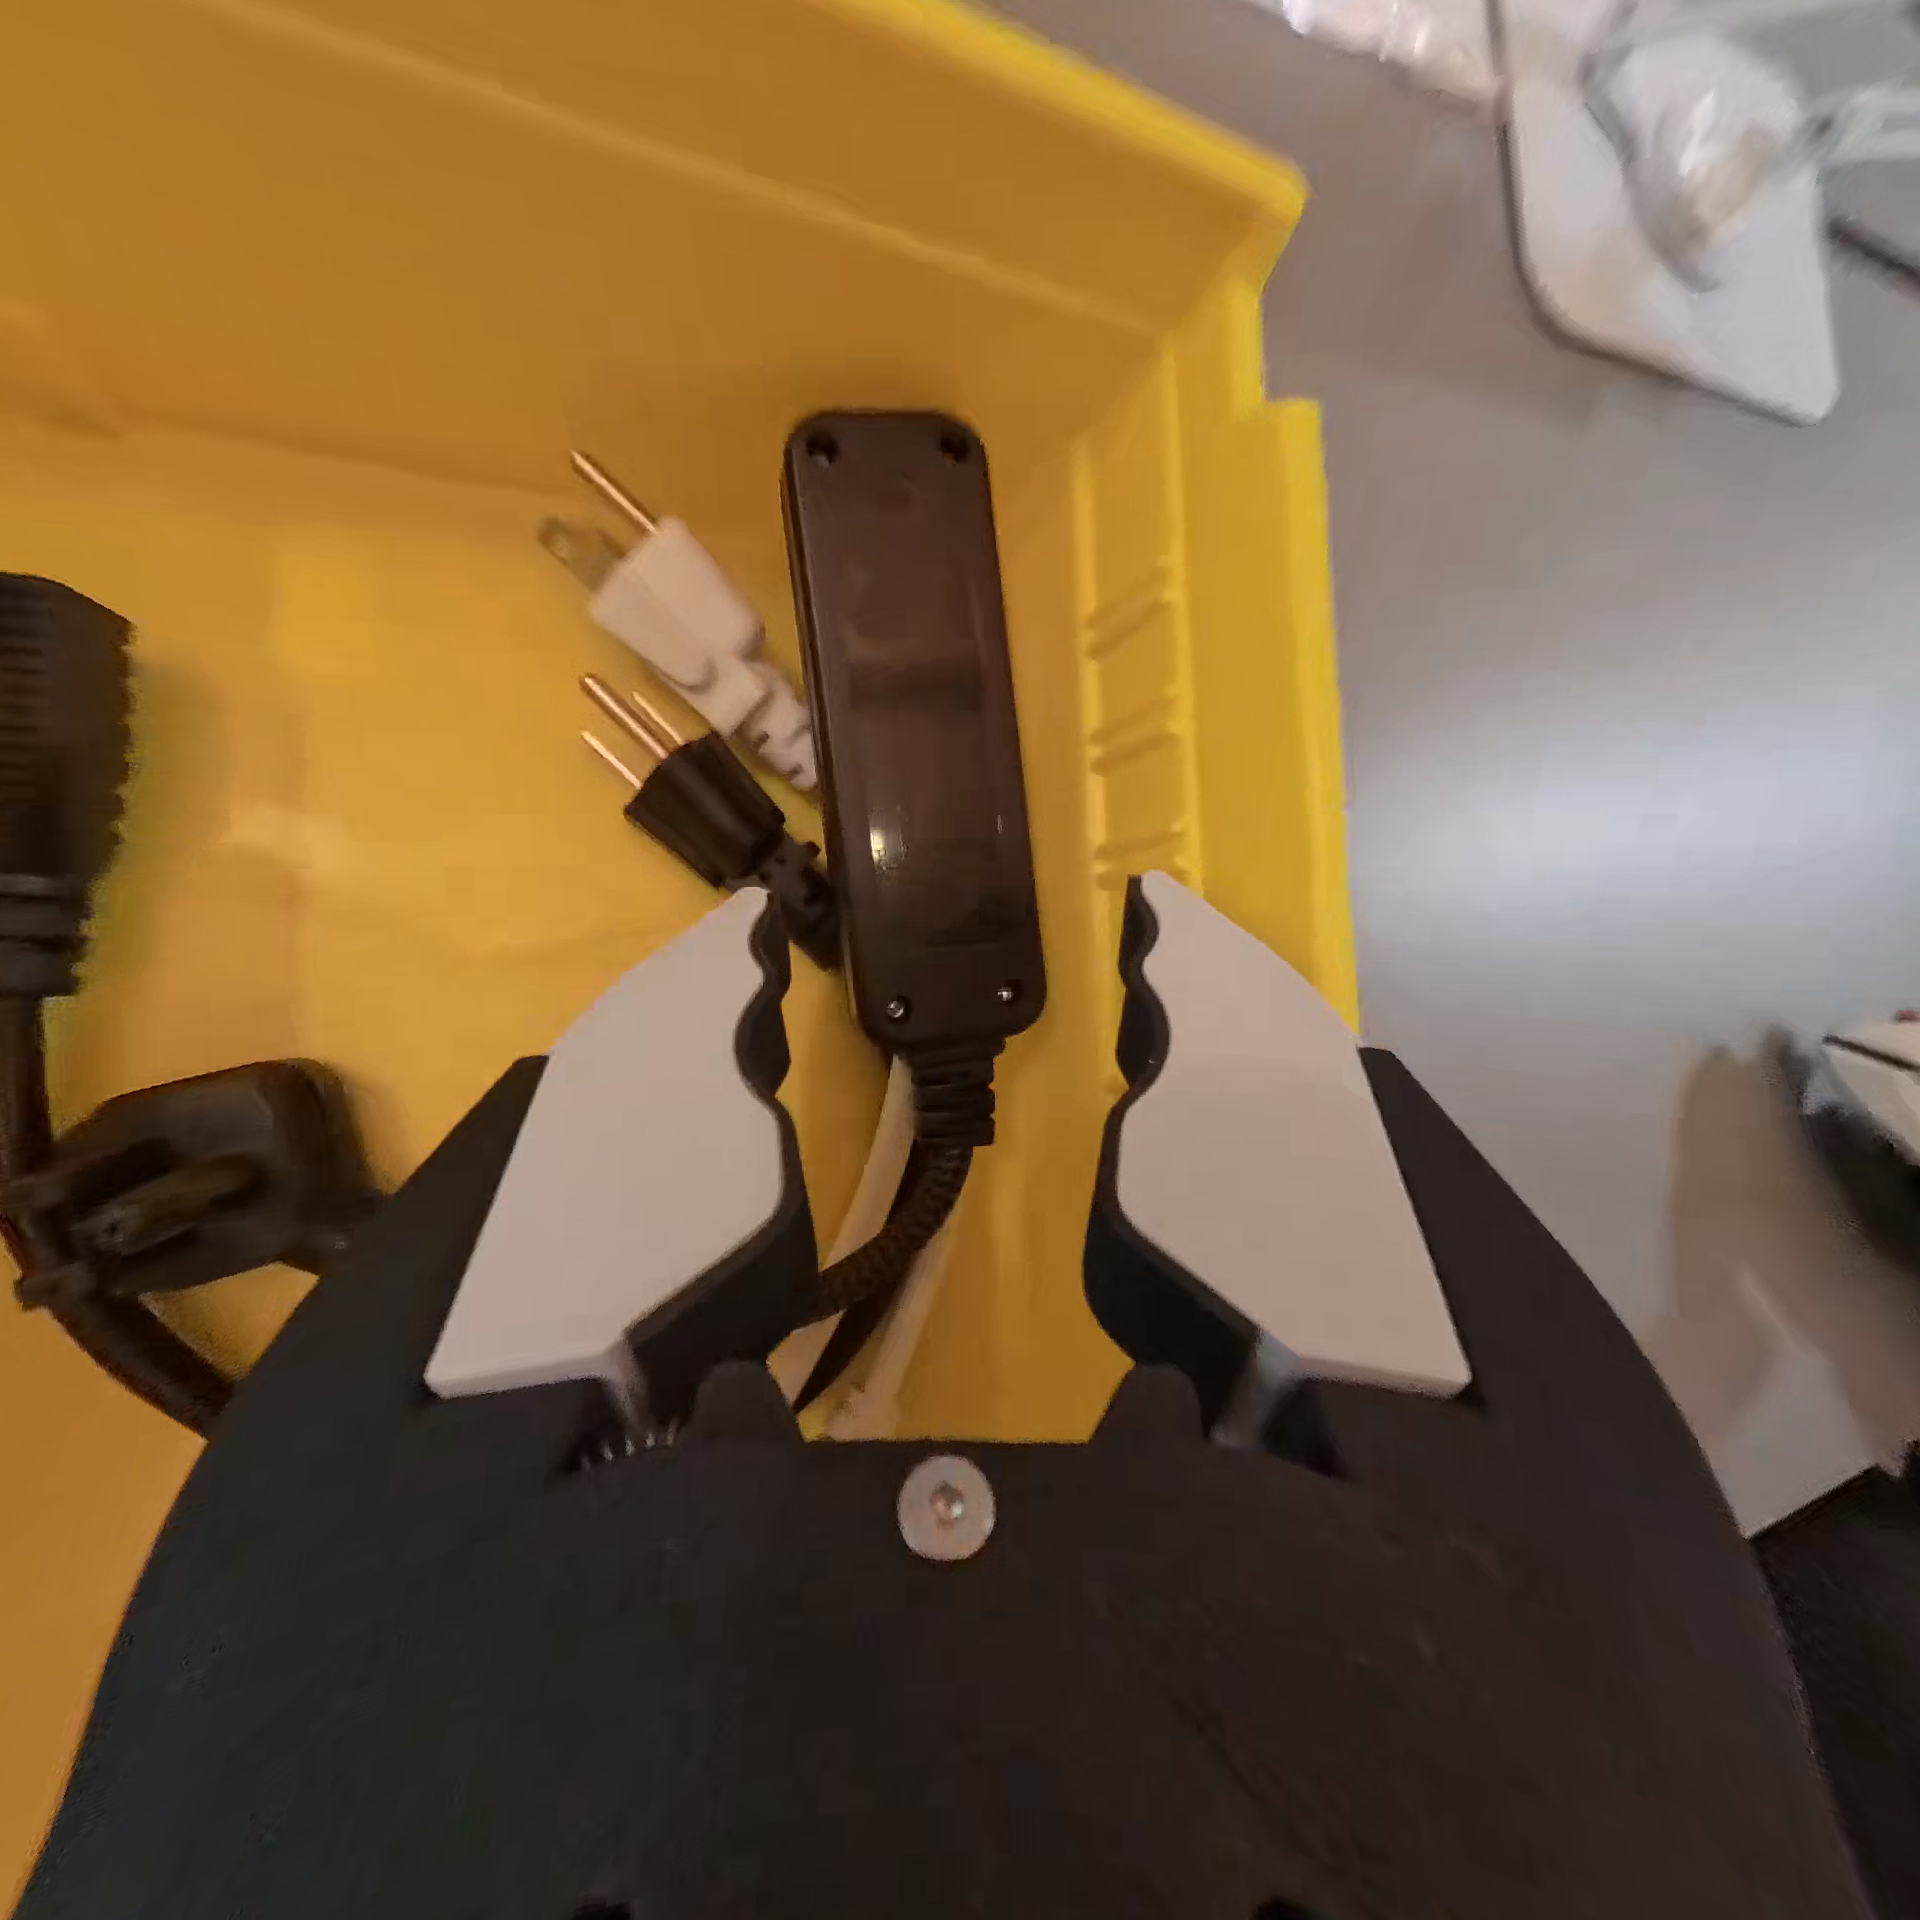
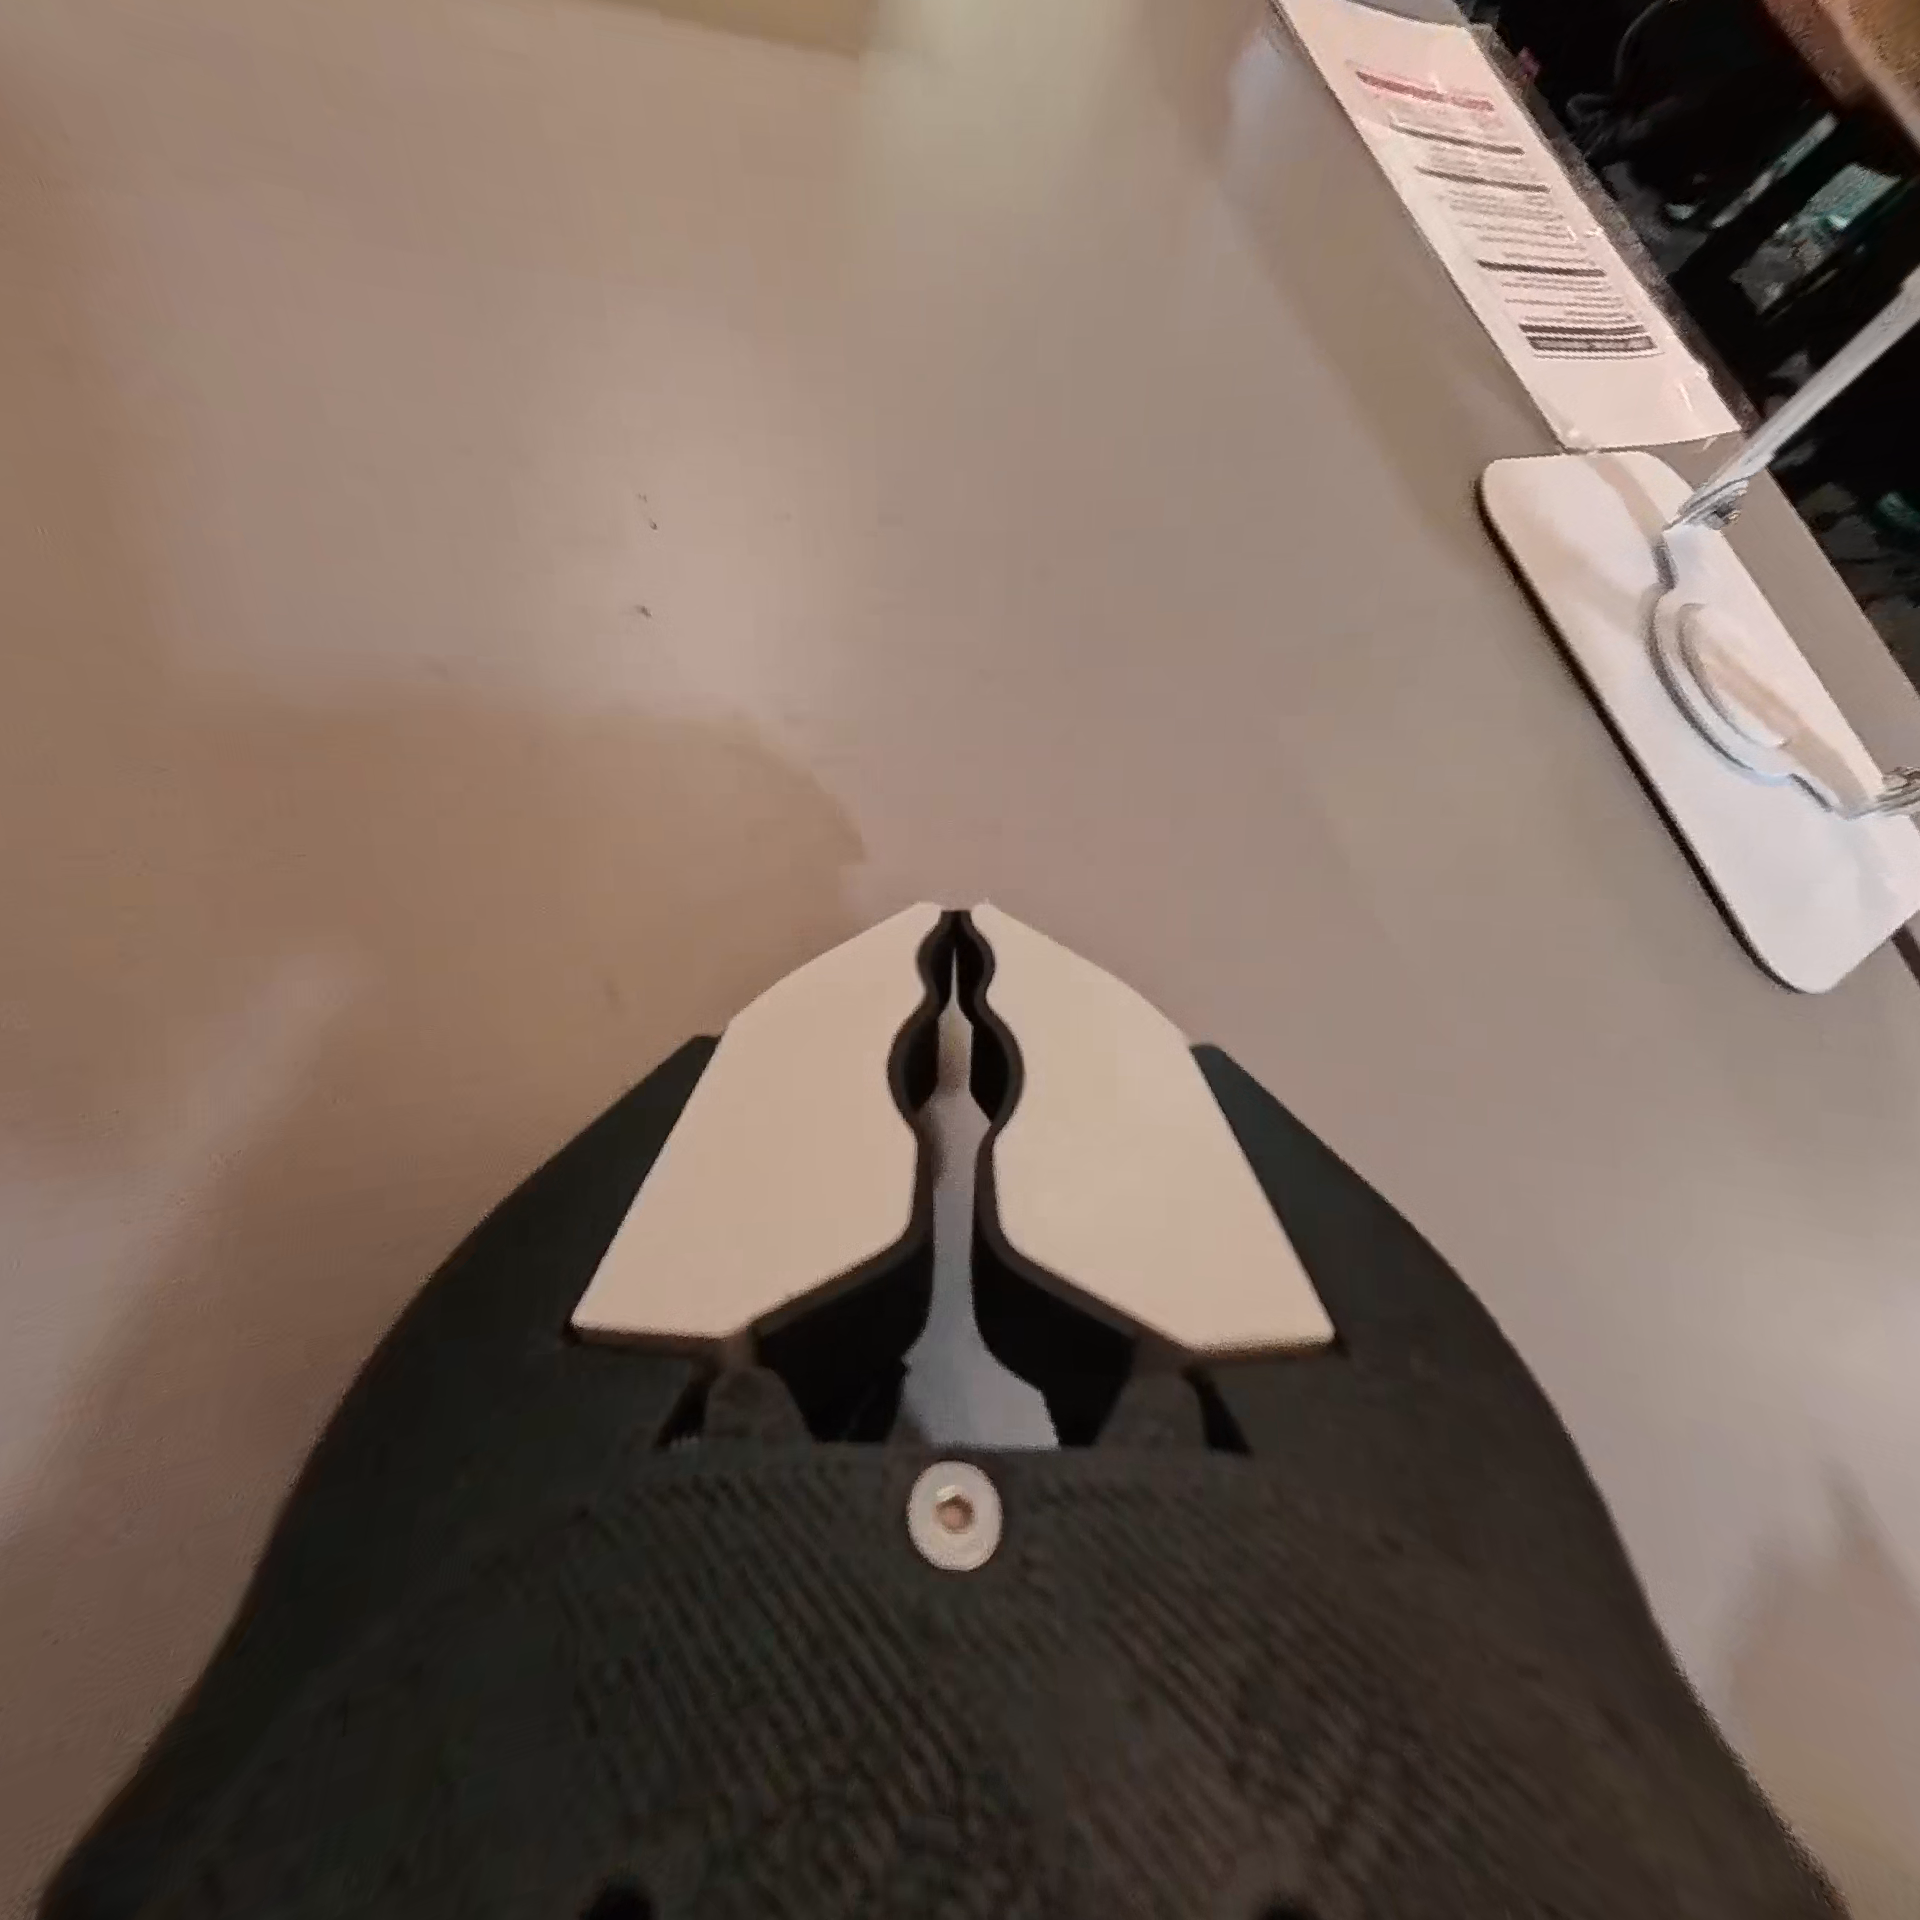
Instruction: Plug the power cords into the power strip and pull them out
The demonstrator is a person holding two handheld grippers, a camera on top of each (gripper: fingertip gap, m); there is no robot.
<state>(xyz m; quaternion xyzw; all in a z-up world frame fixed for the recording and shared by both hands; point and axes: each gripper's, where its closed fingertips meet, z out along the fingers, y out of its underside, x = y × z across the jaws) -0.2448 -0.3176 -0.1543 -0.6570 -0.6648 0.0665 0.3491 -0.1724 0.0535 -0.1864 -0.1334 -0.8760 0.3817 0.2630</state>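
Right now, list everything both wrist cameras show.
bin: 1, yellow, left view, on the table.
power strip: 1, black, in bin by its right wall.
white plug: 1, beside strip, unplugged.
black plug: 1, just below the white one, unplugged.
black cord end: 1, bin's left edge.
table: 1, pale.
printed sheet: 1, white, right view.
white stand base: 1, table's right edge.
left gripper: jaws open, straddling the strip's cord end.
right gripper: jaws shut, empty.

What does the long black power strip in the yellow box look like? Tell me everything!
The power strip is a long, slim, glossy black plastic bar with rounded ends and a small screw in each corner. No sockets show, so it seems to lie face down, flat on the floor of the yellow bin, close to its side wall. A ribbed collar leads into a braided black cord. Nothing is plugged in; nothing grips it.
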